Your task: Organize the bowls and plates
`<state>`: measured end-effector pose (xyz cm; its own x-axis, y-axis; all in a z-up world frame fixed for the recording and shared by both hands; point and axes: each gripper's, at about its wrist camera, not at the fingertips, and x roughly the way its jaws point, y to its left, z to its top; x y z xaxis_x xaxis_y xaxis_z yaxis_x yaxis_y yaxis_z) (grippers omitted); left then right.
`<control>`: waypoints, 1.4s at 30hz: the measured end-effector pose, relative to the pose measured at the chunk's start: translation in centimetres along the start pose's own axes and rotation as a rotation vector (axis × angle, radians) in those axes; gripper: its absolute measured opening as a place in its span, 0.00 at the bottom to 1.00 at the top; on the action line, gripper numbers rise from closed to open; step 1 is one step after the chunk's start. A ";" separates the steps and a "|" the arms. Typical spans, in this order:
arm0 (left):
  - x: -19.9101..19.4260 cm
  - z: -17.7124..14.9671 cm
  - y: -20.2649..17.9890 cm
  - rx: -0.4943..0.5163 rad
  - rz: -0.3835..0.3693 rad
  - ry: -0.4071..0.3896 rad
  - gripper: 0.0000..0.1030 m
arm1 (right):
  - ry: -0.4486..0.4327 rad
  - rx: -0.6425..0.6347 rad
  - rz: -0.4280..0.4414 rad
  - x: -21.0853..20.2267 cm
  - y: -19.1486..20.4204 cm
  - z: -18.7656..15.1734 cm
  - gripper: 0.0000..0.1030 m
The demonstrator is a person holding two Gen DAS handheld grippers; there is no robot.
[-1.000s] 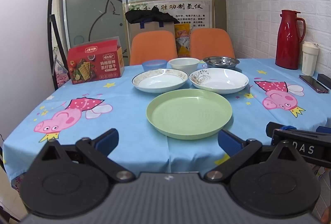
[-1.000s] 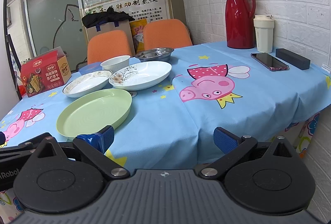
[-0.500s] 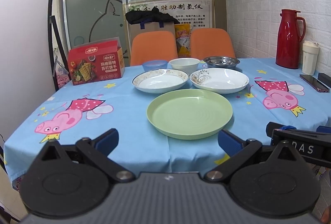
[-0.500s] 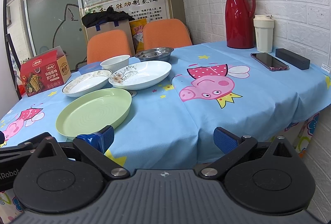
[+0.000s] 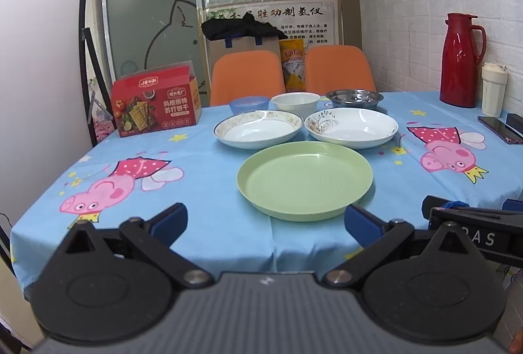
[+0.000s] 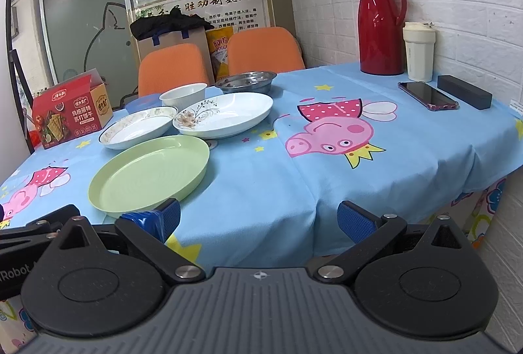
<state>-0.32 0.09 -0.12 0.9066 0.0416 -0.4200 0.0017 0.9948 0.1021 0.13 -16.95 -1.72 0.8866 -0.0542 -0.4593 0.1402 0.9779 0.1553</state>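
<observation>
Both the left tongs (image 5: 265, 220) and right tongs (image 6: 259, 216) are hovering spread wide and empty at the desk's (image 6: 376, 177) near edge. The green plate (image 5: 304, 179) is lying just inside that edge, with two white plates (image 5: 258, 128) sitting behind it.

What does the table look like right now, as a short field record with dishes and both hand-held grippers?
front: green plate
middle row: rimmed plate left, floral plate right
back row: blue bowl, white bowl, steel bowl
stacked: nothing yet
left hand-held gripper: open, empty, near table edge
right hand-held gripper: open, empty
</observation>
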 end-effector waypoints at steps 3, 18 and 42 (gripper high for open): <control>0.3 0.1 -0.1 -0.001 -0.003 0.010 0.98 | 0.003 -0.004 -0.003 0.0 0.0 0.1 0.88; 3.7 1.2 0.6 -0.018 0.004 0.056 0.98 | 0.014 -0.035 -0.019 1.1 0.2 1.0 0.88; 14.5 6.2 3.6 -0.057 0.007 0.243 0.98 | 0.149 -0.136 0.066 10.1 4.5 5.4 0.88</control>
<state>15.42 3.69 -0.22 0.7783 0.0631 -0.6248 -0.0347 0.9977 0.0575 12.05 -14.21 -0.96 0.8156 0.0319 -0.5778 0.0136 0.9971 0.0743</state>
